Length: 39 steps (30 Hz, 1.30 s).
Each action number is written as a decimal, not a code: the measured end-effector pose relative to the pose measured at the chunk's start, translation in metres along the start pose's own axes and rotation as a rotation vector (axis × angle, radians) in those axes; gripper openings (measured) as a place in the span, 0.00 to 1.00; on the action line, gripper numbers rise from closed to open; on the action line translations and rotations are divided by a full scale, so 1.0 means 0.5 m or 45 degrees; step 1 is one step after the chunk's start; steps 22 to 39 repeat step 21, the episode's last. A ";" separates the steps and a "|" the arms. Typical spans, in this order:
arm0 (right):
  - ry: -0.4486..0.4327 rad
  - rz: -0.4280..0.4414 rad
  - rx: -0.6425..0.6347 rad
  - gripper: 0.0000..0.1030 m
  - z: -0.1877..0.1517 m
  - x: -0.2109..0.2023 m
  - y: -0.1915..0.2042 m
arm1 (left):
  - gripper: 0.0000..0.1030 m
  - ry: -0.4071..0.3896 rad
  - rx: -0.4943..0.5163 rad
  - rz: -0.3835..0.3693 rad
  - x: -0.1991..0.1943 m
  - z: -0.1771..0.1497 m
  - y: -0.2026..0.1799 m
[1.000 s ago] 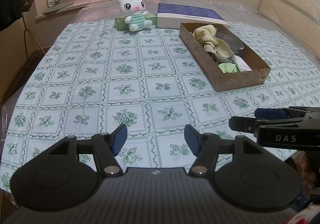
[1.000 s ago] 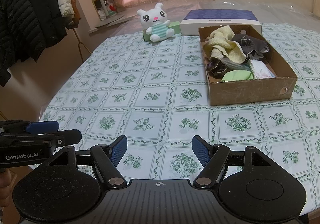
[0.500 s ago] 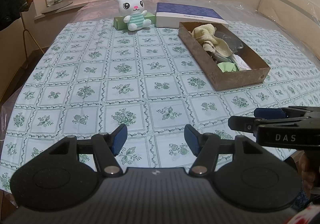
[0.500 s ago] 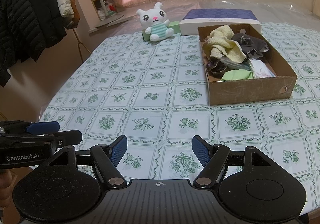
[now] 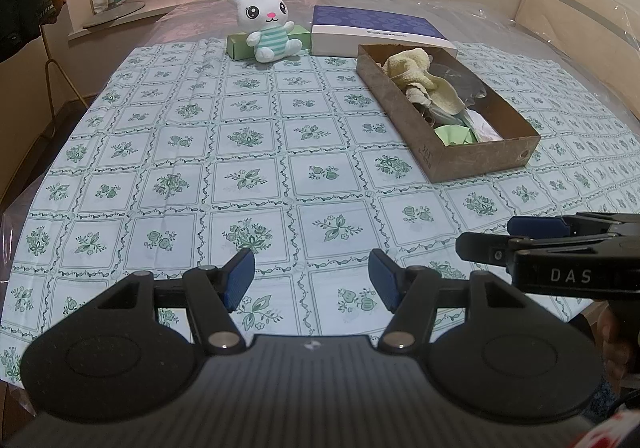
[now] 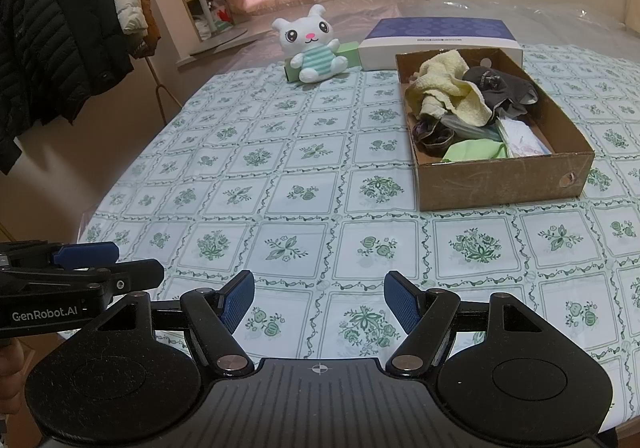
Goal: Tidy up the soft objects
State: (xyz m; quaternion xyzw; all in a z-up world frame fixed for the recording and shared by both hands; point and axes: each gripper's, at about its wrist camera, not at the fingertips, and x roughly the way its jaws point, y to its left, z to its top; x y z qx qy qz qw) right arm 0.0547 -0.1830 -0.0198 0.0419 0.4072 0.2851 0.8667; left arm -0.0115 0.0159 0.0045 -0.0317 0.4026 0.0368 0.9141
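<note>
I am holding both tongs at the near edge of the table, side by side, above the cloth (image 5: 248, 184). The left tongs (image 5: 312, 280) are standing with jaws spread wide and nothing between them. The right tongs (image 6: 318, 300) are likewise spread and carrying nothing.

Change over the last second: almost none. Neither pair is opening, closing or advancing; the left view is only drifting slightly, so the box and toy are sitting a little differently in it. No soft thing is shifting place. Judgement: this is a hold, not a working stroke, and it is leaving the sorting exactly as it lies.

Toward the right edge, past the middle, the box (image 6: 500, 184) is lying open. It is holding the soft things: a yellow towel (image 6: 452, 88), dark cloth (image 6: 500, 88) beside it, a green cloth (image 6: 472, 150) at the near end, and a white piece (image 6: 520, 136) against the right wall. They are lying heaped, not folded.

At the far edge, the plush rabbit (image 5: 268, 28) is sitting upright outside the box, leaning on a green carton (image 5: 236, 44), next to a blue-and-white carton (image 5: 376, 32).

This layout is fitting either a box just filled or a box awaiting unpacking.
</note>
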 end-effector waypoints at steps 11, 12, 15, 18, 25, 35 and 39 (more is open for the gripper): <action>0.002 0.000 0.001 0.69 -0.001 0.000 0.001 | 0.59 0.001 0.000 0.000 0.002 0.001 0.000; 0.002 0.000 0.002 0.69 0.000 0.000 0.001 | 0.59 0.001 0.000 0.000 0.003 0.001 -0.001; 0.005 0.000 0.003 0.69 0.000 0.003 -0.003 | 0.59 0.002 0.000 0.001 0.003 0.001 0.000; 0.007 0.000 0.004 0.69 0.000 0.004 -0.003 | 0.59 0.005 0.001 0.000 0.005 0.001 -0.003; 0.012 -0.001 0.006 0.69 0.000 0.008 -0.006 | 0.59 0.015 -0.001 0.001 0.010 0.002 -0.005; 0.012 -0.001 0.006 0.69 0.000 0.008 -0.006 | 0.59 0.015 -0.001 0.001 0.010 0.002 -0.005; 0.012 -0.001 0.006 0.69 0.000 0.008 -0.006 | 0.59 0.015 -0.001 0.001 0.010 0.002 -0.005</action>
